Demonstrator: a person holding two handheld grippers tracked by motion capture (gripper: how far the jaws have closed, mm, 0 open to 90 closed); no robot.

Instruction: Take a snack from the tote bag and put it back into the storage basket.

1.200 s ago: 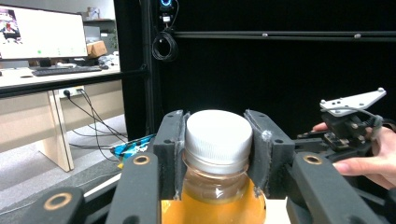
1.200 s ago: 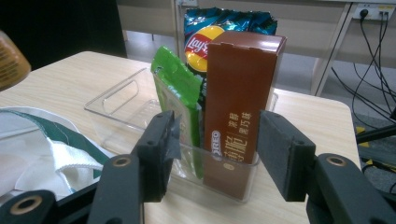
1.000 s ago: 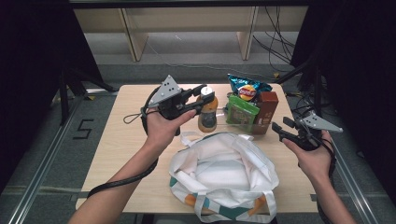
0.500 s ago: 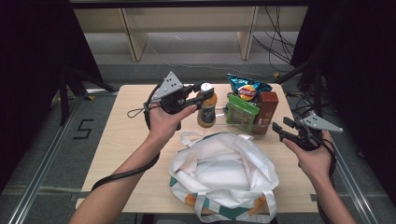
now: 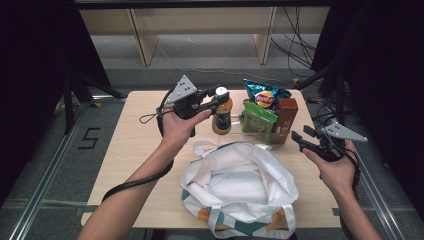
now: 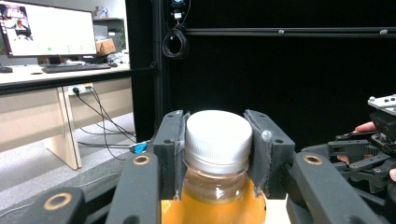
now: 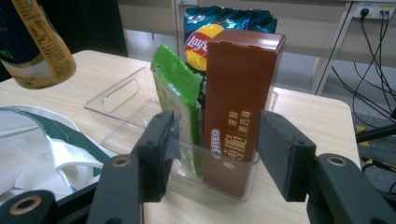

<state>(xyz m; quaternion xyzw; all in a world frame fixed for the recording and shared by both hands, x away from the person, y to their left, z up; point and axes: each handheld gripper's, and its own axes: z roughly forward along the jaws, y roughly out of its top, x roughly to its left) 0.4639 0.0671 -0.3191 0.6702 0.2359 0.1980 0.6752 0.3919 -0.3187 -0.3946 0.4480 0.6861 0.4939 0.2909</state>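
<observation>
Tote bag (image 5: 239,192), white with green and orange patches, lies open at the near edge of the wooden table (image 5: 135,150), between the person's two forearms. Beyond it on the right, the right gripper (image 5: 306,141) hovers off the table's right side, jaws apart with nothing between them; in the right gripper view they frame the brown Oreo box (image 7: 241,107) and the green packet (image 7: 180,93) that stand in a clear plastic tray (image 7: 140,116), a Lay's crisp bag (image 7: 219,25) behind them. That gripper has kept its place since a second ago. Farther back, the left gripper (image 5: 216,101) holds the orange juice bottle (image 5: 222,114): in the left gripper view its pads press both sides of the white cap (image 6: 218,140), the amber liquid showing below. Compared with the earlier frames, the left hand and bottle have shifted a little toward the middle of the table, just left of the tray; whether the bottle's base touches the tabletop cannot be told.
</observation>
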